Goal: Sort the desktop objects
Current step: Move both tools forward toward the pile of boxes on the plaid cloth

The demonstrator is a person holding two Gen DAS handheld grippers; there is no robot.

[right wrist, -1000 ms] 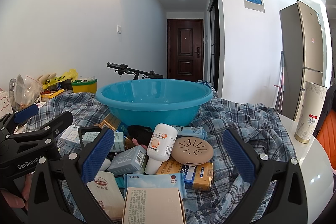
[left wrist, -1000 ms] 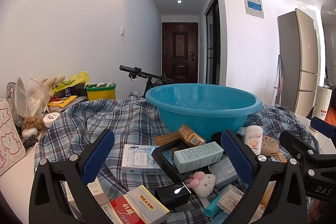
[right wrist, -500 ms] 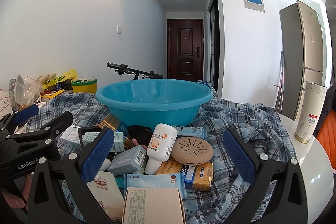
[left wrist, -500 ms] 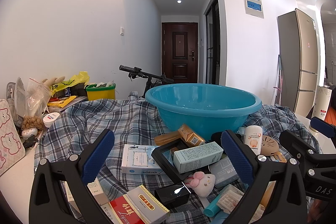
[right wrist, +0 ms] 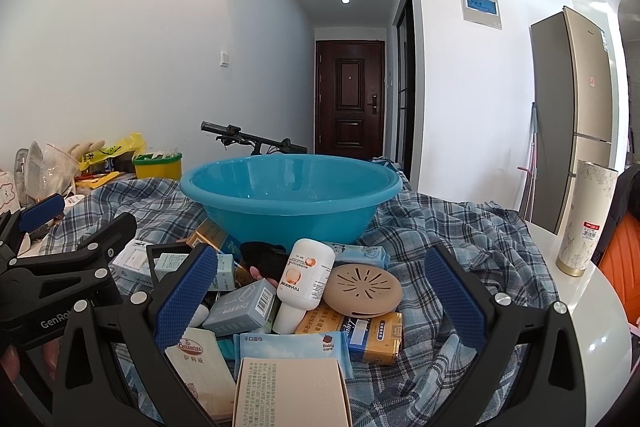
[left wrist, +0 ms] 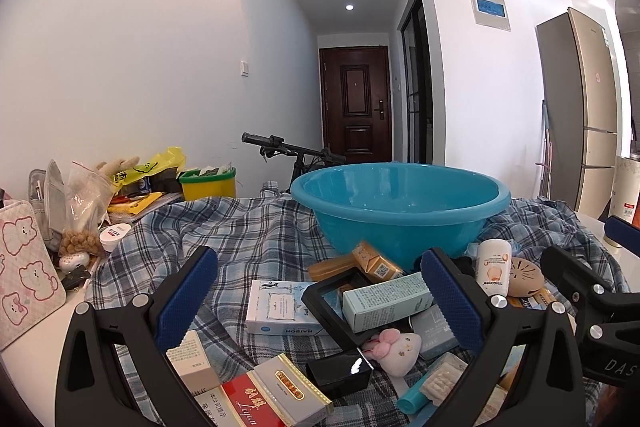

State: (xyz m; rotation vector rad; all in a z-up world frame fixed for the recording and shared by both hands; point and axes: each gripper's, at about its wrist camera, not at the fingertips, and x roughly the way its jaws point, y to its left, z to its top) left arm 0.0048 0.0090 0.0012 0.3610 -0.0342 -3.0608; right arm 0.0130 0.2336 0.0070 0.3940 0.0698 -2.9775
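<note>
Nothing had moved since the earlier frames; both grippers hung where they had been, over the heap on the plaid cloth.

Seen through its own camera, the left gripper had its blue-padded fingers spread wide with nothing between them. Under that gap lay a white and blue box, a black frame and a pale green carton resting across the frame. Nearer the camera sat a pink plush toy, a small black box and a red and gold carton, whose lower end was cut off by the picture edge. A teal tube was partly covered by the right finger.

The right gripper was open just as wide and also empty. Between its fingers stood a white lotion bottle leaning on a grey barcoded box, with a tan vented disc touching the bottle's right side. A yellow and blue pack lay under the disc, and a baby wipes pack in front of it. A beige box filled the bottom of the view, its near end out of frame. Something black behind the bottle was too dark to make out.

Beyond the heap, the blue basin stood upright on the cloth; its bottom was hidden by the rim from both views. At the left, clutter around a yellow tub was too jumbled to sort out.
</note>
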